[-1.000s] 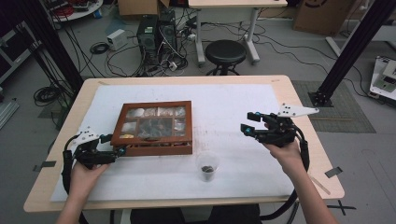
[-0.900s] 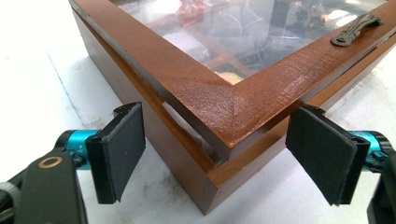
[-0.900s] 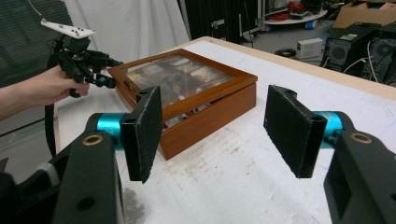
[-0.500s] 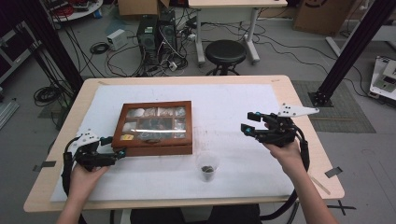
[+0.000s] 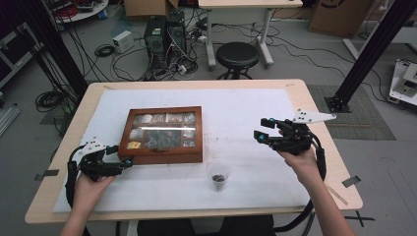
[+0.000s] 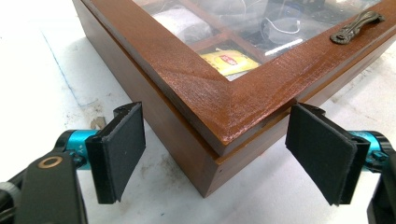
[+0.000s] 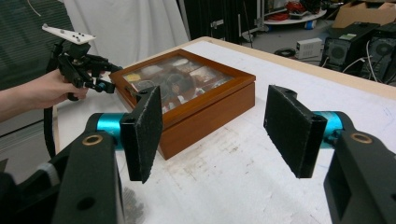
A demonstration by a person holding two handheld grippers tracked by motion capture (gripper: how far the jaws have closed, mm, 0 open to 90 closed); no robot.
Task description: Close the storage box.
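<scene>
Claws gape empty: left claw straddles box corner.

Glossy, varnished reddish wood on the box, with a clear glass lid and a dull metal handle. Matt black, faintly rough pads on the left gripper, over shiny teal metal. Same on the right gripper. White, scuffed matt sheet over pale wooden table. Clear plastic cup.
</scene>
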